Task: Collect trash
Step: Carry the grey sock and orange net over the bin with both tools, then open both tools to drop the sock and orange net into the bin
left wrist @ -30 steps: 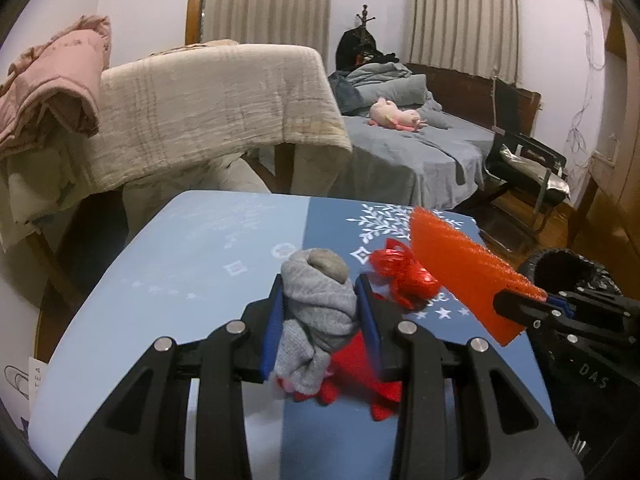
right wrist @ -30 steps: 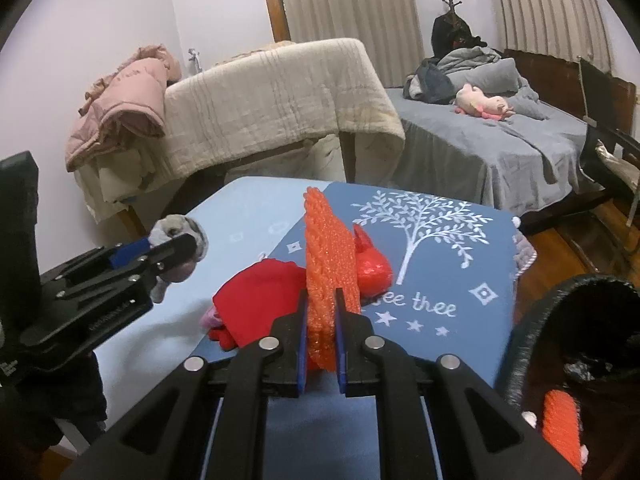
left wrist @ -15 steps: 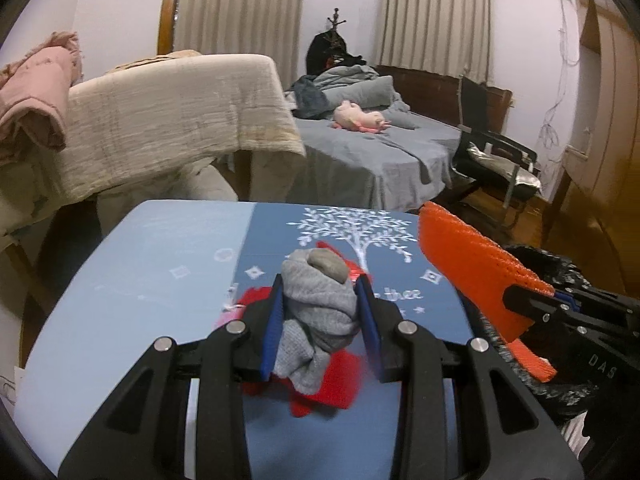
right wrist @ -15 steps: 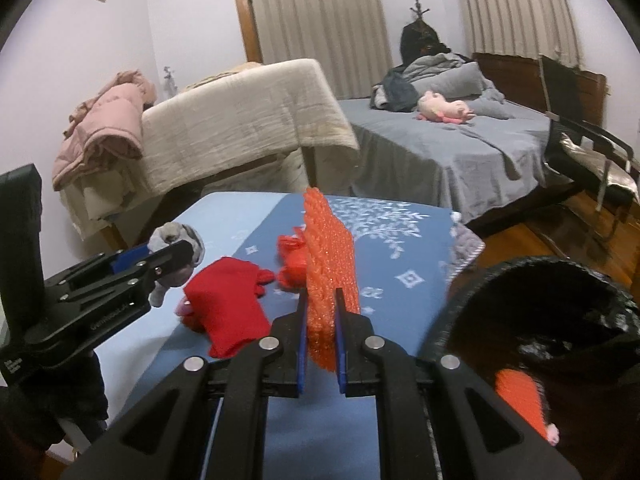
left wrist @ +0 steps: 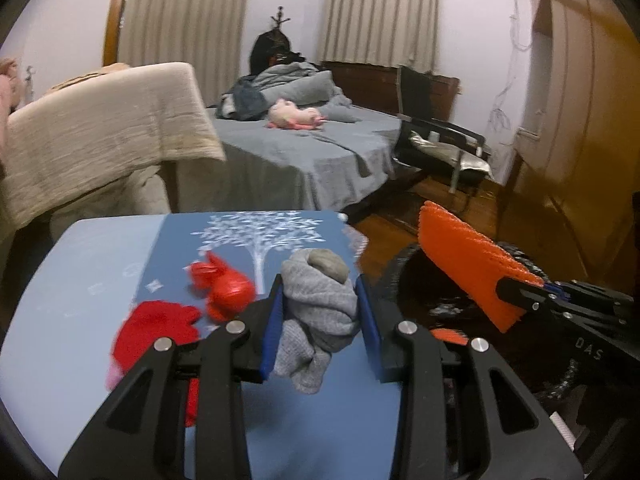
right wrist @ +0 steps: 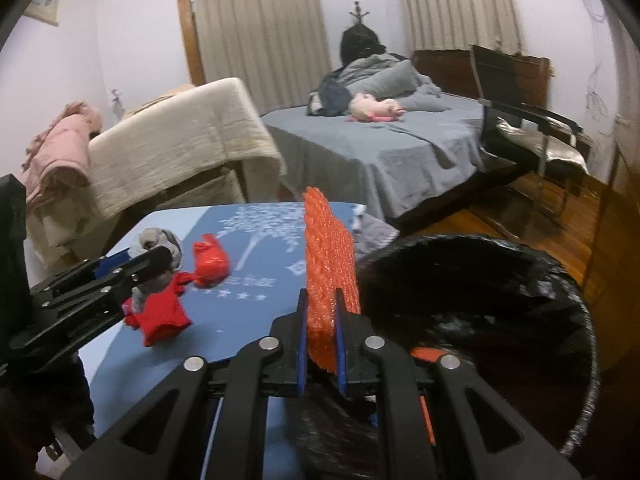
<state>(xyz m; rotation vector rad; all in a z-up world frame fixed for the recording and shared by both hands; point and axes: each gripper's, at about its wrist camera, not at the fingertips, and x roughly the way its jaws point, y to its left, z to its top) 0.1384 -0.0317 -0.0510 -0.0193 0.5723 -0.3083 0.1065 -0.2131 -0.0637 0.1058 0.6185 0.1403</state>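
The left hand-held gripper (left wrist: pixel 320 320), low in the centre of the left wrist view, is clamped on a bunched grey sock (left wrist: pixel 320 312) w/ its blue pads pressing both sides; the sock hangs above the near edge of the table (left wrist: pixel 80 320). The right hand-held gripper (right wrist: pixel 322 332), low centre of the right wrist view, is closed narrow on an orange bubble-wrap sheet (right wrist: pixel 328 260) that stands upright between the jaws. In the left wrist view this sheet shows at the right of the frame, over the mouth of the black trash bag (right wrist: pixel 500 280), which sits at the lower right of both views, just beside the table. Inside the bag one orange piece (right wrist: pixel 426 354) already lies, so I judge a part of the collecting is done. Two items are in the air and not yet dropped. On the table, left of centre, there are a red crumpled plastic bag (left wrist: pixel 224 288) and a red cloth piece (left wrist: pixel 156 332), near each other; something pink peeks under the cloth, I cannot tell what. So approx. four items remain, incl. the two held.
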